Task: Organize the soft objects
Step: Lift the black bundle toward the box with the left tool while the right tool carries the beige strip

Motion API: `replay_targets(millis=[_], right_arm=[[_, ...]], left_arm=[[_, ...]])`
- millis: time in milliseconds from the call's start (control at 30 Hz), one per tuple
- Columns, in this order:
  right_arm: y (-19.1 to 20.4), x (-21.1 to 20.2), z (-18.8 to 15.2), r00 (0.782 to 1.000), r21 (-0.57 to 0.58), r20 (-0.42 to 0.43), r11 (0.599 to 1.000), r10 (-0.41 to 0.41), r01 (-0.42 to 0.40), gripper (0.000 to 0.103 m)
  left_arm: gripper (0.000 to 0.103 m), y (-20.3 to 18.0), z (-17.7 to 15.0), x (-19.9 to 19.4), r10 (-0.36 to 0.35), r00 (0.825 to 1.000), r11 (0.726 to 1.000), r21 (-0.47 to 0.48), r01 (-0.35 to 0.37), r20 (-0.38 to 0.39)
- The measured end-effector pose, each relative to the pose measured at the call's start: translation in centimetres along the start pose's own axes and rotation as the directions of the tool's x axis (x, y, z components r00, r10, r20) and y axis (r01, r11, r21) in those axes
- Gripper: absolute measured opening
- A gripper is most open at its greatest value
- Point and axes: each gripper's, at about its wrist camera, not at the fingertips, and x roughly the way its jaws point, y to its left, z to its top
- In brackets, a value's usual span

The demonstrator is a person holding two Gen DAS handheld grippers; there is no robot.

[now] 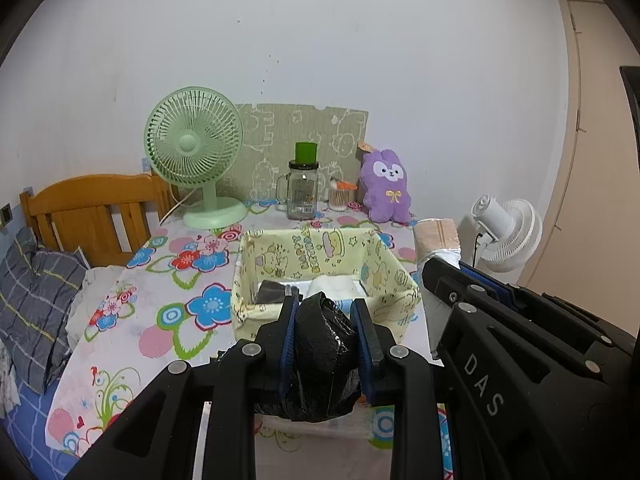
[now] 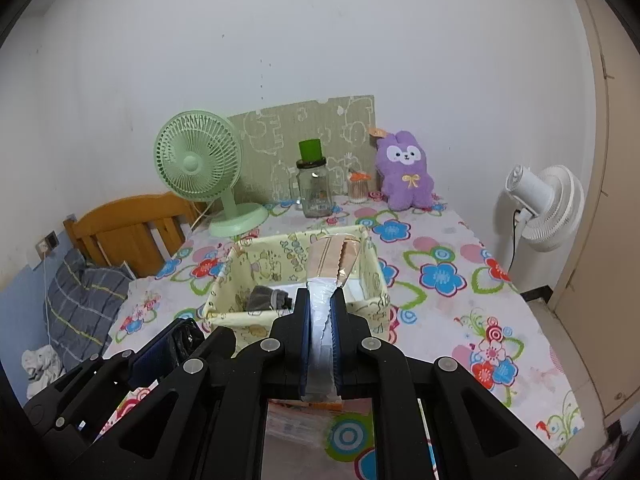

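My left gripper (image 1: 326,316) is shut on a crumpled black plastic bag (image 1: 324,344), held just in front of the near wall of a yellow cartoon-print fabric basket (image 1: 394,270). My right gripper (image 2: 321,304) is shut on a flat packet, white at the near end and peach-striped at the far end (image 2: 330,258), which sticks out over the basket (image 2: 370,276). The basket holds a dark grey cloth (image 2: 262,296) and white items (image 1: 336,286). The right gripper and its packet (image 1: 436,236) also show at the right of the left wrist view.
The flower-print table (image 2: 440,276) carries a green desk fan (image 1: 194,148), a glass jar with a green lid (image 1: 303,188), a small swab pot (image 1: 340,196) and a purple plush toy (image 1: 386,186) along the back wall. A white floor fan (image 2: 544,204) stands right, a bed with a wooden headboard (image 1: 92,212) left.
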Motion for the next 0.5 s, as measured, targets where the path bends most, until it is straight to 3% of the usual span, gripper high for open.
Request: replay_targets(millis=[500], right_arm=[[0.1, 1.3, 2.6, 1.0, -0.007, 0.028, 1.0, -0.001, 0.002, 0.012]], left_arm=[[0.025, 0.2, 2.5, 1.4, 0.004, 1.0, 1.0, 0.008, -0.004, 0.029]])
